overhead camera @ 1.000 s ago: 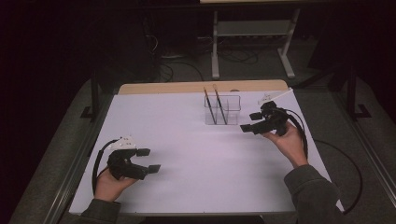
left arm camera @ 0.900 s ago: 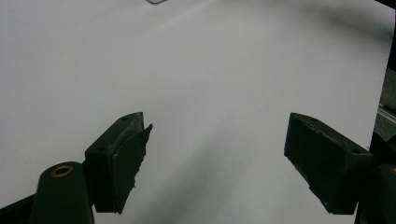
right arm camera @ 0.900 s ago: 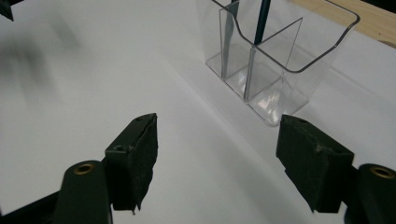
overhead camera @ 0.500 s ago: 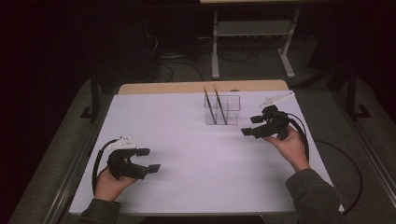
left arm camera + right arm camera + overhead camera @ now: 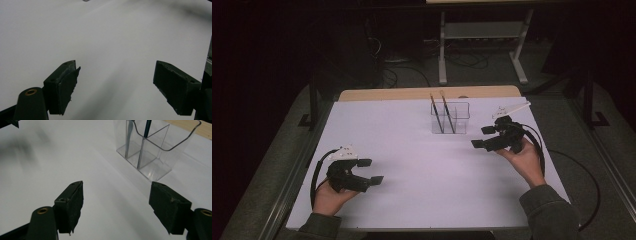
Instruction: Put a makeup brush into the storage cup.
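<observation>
Grippers held apart over the white table (image 5: 412, 150), both released.

The clear plastic divided holder (image 5: 450, 118) with two dark pencils (image 5: 436, 113) is seen near the table's far edge. The right gripper (image 5: 482, 137), jaws wide and empty, is held just beside it; the left gripper (image 5: 371, 171), jaws spread and empty, is held near the near left corner.

- holder (image 5: 450, 118) sits on the table (image 5: 412, 150), toward the far edge, a bit right of centre
- two pencils (image 5: 442, 112) stand in it, leaning
- right gripper (image 5: 484, 137) just right of the holder
- left gripper (image 5: 371, 171) way over at near left
</observation>
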`<action>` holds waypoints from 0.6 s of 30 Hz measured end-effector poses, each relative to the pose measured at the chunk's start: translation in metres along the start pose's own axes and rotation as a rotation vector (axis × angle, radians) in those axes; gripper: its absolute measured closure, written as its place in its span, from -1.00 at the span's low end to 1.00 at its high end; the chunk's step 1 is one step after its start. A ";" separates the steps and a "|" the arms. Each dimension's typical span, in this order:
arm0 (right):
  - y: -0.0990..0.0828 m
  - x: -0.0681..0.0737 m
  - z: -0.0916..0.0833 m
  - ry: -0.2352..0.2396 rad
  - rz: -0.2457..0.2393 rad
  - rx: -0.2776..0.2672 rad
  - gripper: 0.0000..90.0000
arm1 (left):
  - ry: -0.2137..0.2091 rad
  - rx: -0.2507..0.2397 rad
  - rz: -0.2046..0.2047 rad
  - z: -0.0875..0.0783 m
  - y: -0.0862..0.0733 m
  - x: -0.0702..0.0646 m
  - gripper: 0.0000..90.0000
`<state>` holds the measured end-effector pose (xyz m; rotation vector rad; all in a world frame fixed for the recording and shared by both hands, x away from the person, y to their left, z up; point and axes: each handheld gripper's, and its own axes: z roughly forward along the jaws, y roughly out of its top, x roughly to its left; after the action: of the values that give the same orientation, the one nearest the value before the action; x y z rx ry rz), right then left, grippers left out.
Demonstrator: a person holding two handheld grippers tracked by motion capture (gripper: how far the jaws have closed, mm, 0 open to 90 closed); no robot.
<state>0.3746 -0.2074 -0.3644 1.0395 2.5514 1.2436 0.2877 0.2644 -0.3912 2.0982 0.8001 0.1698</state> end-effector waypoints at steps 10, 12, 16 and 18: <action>-0.008 0.003 -0.003 0.005 -0.009 -0.008 -0.42 | 0.007 0.003 0.002 0.001 0.000 0.001 -0.60; -0.009 0.004 -0.004 0.006 -0.010 -0.008 -0.43 | 0.008 0.003 -0.003 0.001 0.000 0.000 -0.60; -0.013 0.006 -0.005 0.009 0.001 -0.015 -0.44 | 0.013 0.004 0.002 0.000 0.000 0.002 -0.62; -0.016 0.006 -0.006 0.009 -0.009 -0.019 -0.45 | 0.018 0.006 0.004 -0.001 -0.001 0.002 -0.62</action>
<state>0.3595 -0.2137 -0.3710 1.0204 2.5427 1.2702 0.2888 0.2667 -0.3915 2.1067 0.8073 0.1889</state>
